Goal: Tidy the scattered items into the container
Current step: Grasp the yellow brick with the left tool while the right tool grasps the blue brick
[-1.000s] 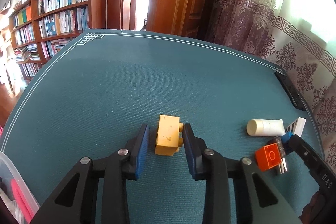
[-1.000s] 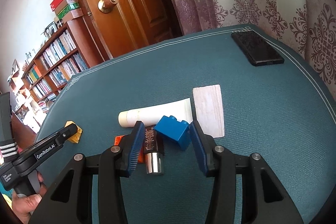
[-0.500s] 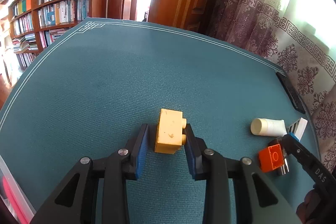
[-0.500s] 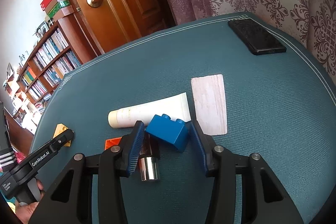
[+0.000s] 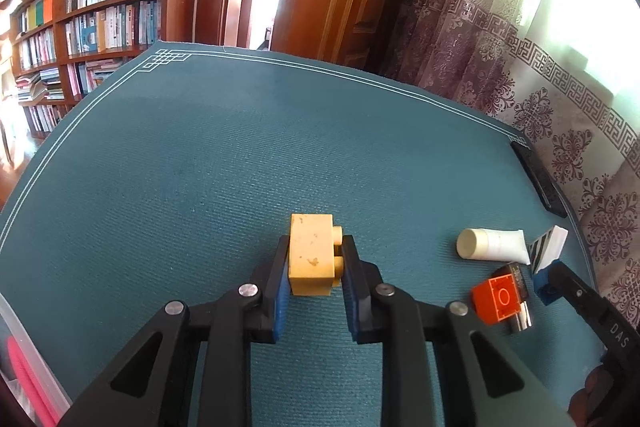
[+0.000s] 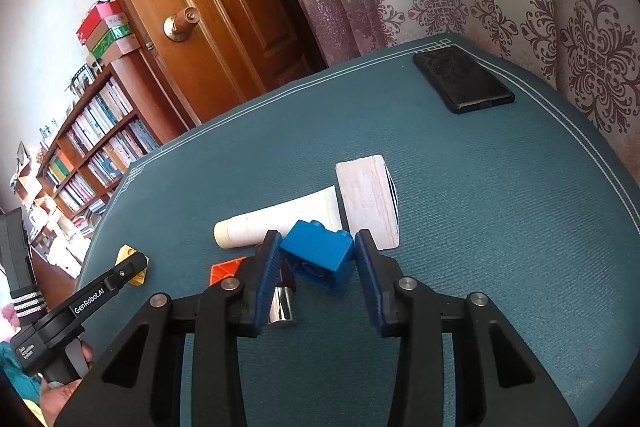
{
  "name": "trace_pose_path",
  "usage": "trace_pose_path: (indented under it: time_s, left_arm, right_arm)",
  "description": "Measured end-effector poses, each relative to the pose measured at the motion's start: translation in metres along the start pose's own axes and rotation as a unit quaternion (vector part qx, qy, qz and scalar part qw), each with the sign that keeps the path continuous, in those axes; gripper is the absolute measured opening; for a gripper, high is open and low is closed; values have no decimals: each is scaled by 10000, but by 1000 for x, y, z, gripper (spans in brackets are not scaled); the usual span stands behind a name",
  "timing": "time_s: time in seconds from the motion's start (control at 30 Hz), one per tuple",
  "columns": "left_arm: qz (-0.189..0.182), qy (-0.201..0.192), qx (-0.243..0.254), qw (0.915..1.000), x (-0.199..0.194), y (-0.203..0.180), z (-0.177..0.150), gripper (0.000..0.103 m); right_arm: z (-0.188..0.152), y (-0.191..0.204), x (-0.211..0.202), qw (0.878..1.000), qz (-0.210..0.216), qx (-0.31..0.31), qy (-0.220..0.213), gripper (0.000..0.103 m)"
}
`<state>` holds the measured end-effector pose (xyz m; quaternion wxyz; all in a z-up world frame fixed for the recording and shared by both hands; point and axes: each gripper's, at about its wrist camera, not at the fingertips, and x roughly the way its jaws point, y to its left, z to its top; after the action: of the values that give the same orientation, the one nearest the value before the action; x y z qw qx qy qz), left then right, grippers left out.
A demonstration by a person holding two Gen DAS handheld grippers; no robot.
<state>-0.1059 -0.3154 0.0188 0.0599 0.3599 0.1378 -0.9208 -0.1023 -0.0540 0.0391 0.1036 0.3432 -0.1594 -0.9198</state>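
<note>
While the person is working both tools at once, the clear plastic container (image 5: 24, 359) is sitting at the far left, at about eight o'clock from the left gripper (image 5: 314, 269), with something pink inside. That gripper's blue pads are pressing on both sides of the yellow toy brick (image 5: 312, 259), one on its flat face, the other against its two studs, so it is gripping the brick firmly at the middle of the teal table mat (image 5: 200, 167). Whether the brick is clear of the mat I cannot tell. To do this well, I judge the person should be lifting straight up, keeping the squeeze steady since the stud side gives a smaller contact, then swinging toward eight o'clock and releasing only once over the bin.

Further right, the orange brick (image 5: 498, 299) is lying against a small chrome-capped bottle (image 5: 520, 311), with the white cream tube (image 6: 276, 223) at twelve o'clock from them and a white card (image 6: 368, 205) beside the tube. The right gripper (image 6: 316, 261) is straddling the blue toy brick (image 6: 316, 259), its jaws partly open: the left pad looks touching or nearly so, the right pad is standing a little apart. Closing squarely on the flat sides, without nudging the bottle, looks wise. A black phone (image 6: 464, 81) is lying well apart at one o'clock.
</note>
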Motion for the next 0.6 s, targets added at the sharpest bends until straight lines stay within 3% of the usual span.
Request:
trace_pose_path:
  time_s: [0.6]
  left_arm:
    - [22,-411,95,9991,-41,4,8,26]
  right_arm:
    - [-12,35,-17,9976,577,-374,52,40]
